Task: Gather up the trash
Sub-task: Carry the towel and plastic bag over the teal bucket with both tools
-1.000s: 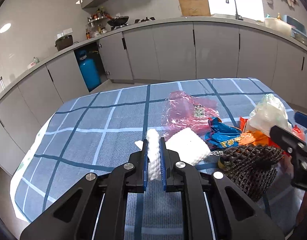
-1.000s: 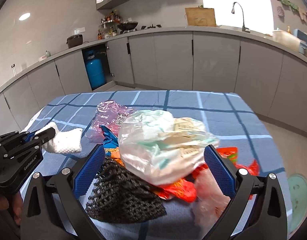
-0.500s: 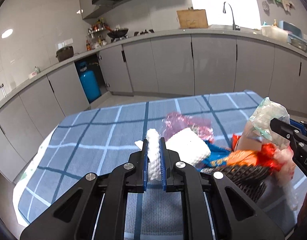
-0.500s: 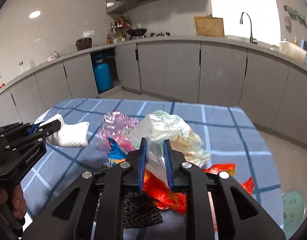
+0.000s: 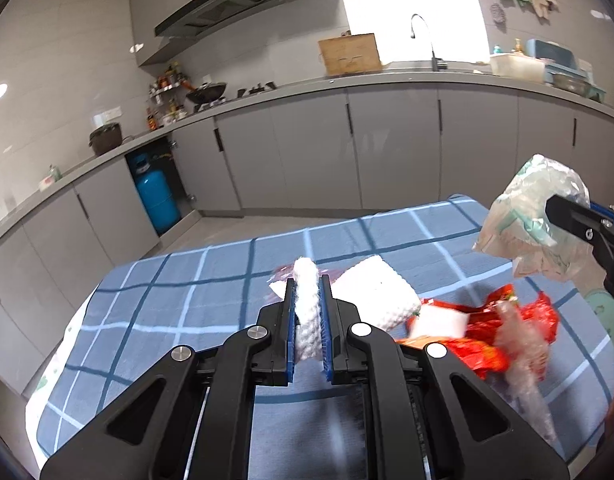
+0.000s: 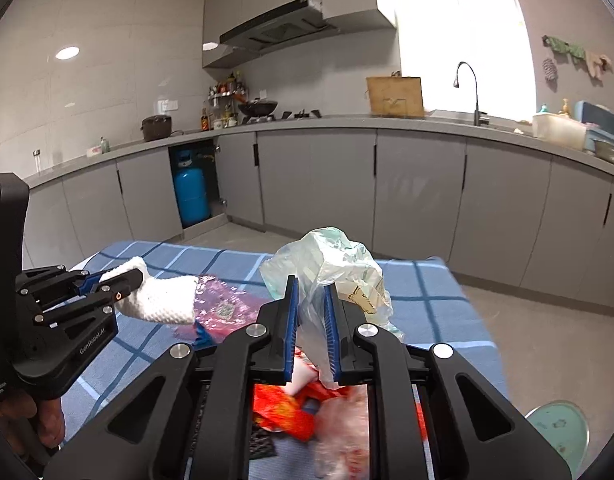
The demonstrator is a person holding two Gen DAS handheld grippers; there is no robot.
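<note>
My left gripper (image 5: pixel 307 292) is shut on a white paper towel (image 5: pixel 377 298) and holds it above the blue checked tablecloth (image 5: pixel 179 312); it also shows in the right wrist view (image 6: pixel 163 300). My right gripper (image 6: pixel 312 294) is shut on a clear crumpled plastic bag (image 6: pixel 339 264), lifted above the table, also seen at the right of the left wrist view (image 5: pixel 535 208). Red wrappers (image 5: pixel 487 340) lie on the table under it, with a pink plastic bag (image 6: pixel 227 308) behind.
A black mesh piece (image 6: pixel 263 440) lies under the right gripper. A green stool (image 6: pixel 559 428) stands on the floor right of the table. Grey kitchen cabinets (image 6: pixel 419 196) and a blue gas cylinder (image 6: pixel 191 196) stand beyond.
My right gripper closed on the clear plastic bag and lifted it off the pile. Both grippers rose, the left one still holding the paper towel.
</note>
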